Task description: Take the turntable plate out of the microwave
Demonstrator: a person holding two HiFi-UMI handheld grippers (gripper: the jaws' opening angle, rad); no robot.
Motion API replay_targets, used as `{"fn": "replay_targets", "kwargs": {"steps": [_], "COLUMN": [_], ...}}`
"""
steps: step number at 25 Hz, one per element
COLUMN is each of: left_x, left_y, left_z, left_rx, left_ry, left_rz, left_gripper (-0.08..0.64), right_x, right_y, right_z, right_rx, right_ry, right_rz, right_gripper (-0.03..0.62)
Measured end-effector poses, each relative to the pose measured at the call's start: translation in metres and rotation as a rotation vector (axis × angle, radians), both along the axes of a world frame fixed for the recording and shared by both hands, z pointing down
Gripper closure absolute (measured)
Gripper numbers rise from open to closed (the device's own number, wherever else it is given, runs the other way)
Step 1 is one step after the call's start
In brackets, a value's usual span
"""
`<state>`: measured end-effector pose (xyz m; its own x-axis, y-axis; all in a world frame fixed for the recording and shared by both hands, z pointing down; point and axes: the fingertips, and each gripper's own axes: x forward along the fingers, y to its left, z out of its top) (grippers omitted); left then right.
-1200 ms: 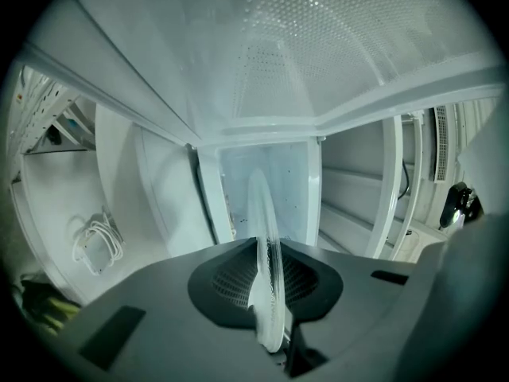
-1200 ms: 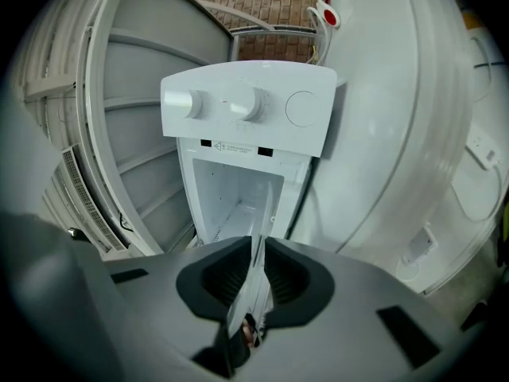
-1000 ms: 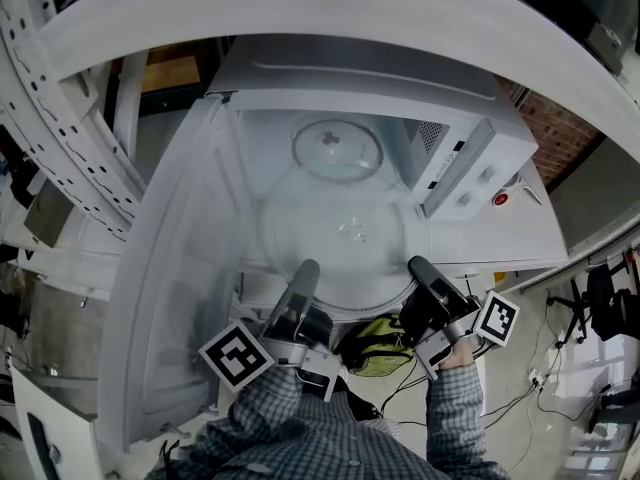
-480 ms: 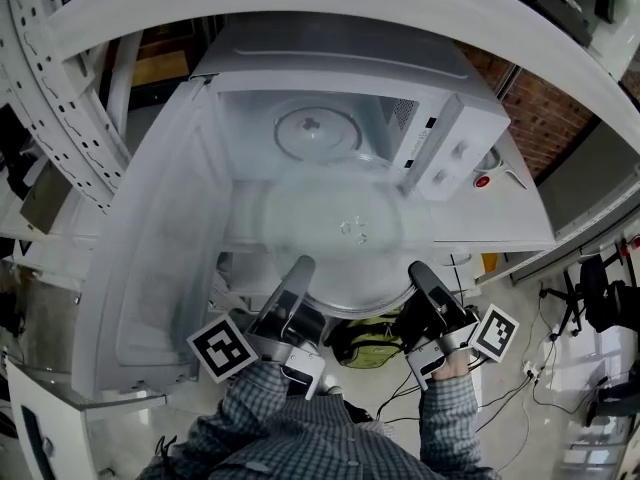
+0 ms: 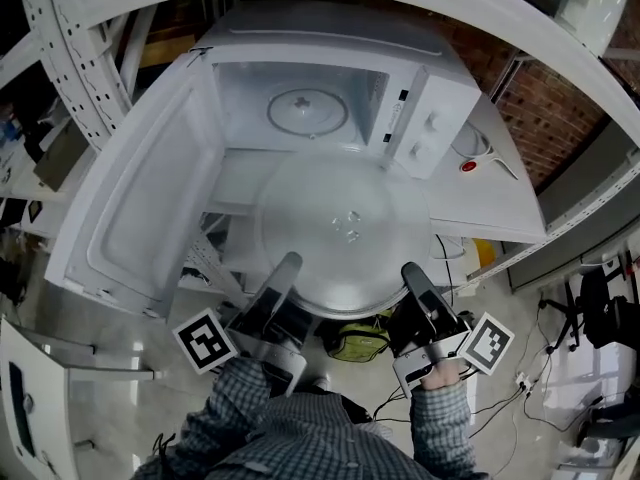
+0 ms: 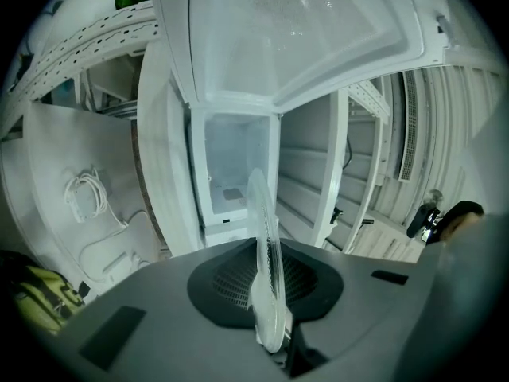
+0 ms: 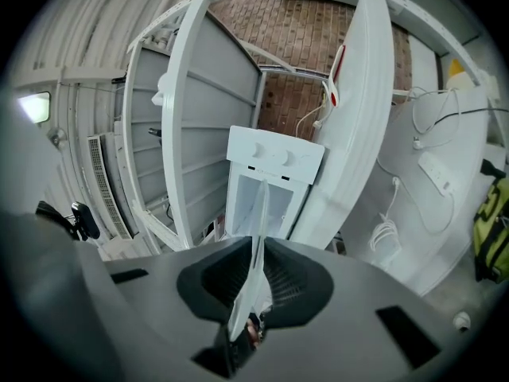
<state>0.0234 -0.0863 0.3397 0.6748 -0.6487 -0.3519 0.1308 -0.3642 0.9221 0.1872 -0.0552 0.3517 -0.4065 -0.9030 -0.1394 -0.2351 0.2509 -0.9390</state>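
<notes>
The glass turntable plate [image 5: 340, 238] was clamped at its near rim by the left gripper [image 5: 288, 265] and the right gripper [image 5: 408, 271], spaced apart so it was kept level before the open microwave [image 5: 430, 118].

Turntable plate [image 5: 345, 230] is outside the cavity, in front of the microwave [image 5: 330, 43] opening and roughly level between my two claws. My left gripper [image 5: 288, 266] is clamped on its near-left rim and my right gripper [image 5: 409, 271] on its near-right rim. The door [image 5: 140, 218] stands open to the left of the plate. The roller ring [image 5: 307, 111] lies on the cavity floor, behind the plate. The control panel [image 5: 425, 133] sits right of the cavity. A bag [image 5: 352, 344] lies on the floor below the plate's near edge, between my grippers.
</notes>
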Motion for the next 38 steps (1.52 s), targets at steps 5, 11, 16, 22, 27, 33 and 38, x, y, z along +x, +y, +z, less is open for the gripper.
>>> {"fn": "replay_targets", "kwargs": {"steps": [5,11,16,22,27,33,38], "left_x": [-0.002,-0.009,-0.02,-0.025,-0.03,-0.034,-0.036], "left_y": [0.023,0.026,0.02,0.01,0.004,0.002,0.001], "left_z": [-0.003,0.003,0.002,0.007,0.011,0.01,0.01], "left_rx": [0.024,0.002,0.0,-0.007,-0.018,-0.019,-0.017], "left_ry": [-0.006,0.021,0.026,0.031,0.036,0.042,0.046], "left_rz": [-0.015,-0.029,-0.029,-0.031,-0.034,-0.036,-0.041], "left_gripper": [0.518,0.518,0.518,0.518,0.518,0.518,0.518], "right_x": [-0.001,-0.006,-0.016,-0.022,-0.026,-0.031,-0.032], "right_y": [0.022,0.022,0.015,0.004,-0.002,-0.005,-0.007], "right_z": [0.003,0.002,0.001,0.004,0.007,0.004,0.003], "right_rx": [-0.005,0.021,0.021,0.022,0.023,0.021,0.023], "right_ry": [0.013,0.014,0.013,-0.009,-0.013,0.0,0.011], "right_rz": [-0.017,-0.037,-0.032,-0.038,-0.04,-0.043,-0.048], "right_gripper": [0.54,0.54,0.54,0.54,0.54,0.54,0.54]}}
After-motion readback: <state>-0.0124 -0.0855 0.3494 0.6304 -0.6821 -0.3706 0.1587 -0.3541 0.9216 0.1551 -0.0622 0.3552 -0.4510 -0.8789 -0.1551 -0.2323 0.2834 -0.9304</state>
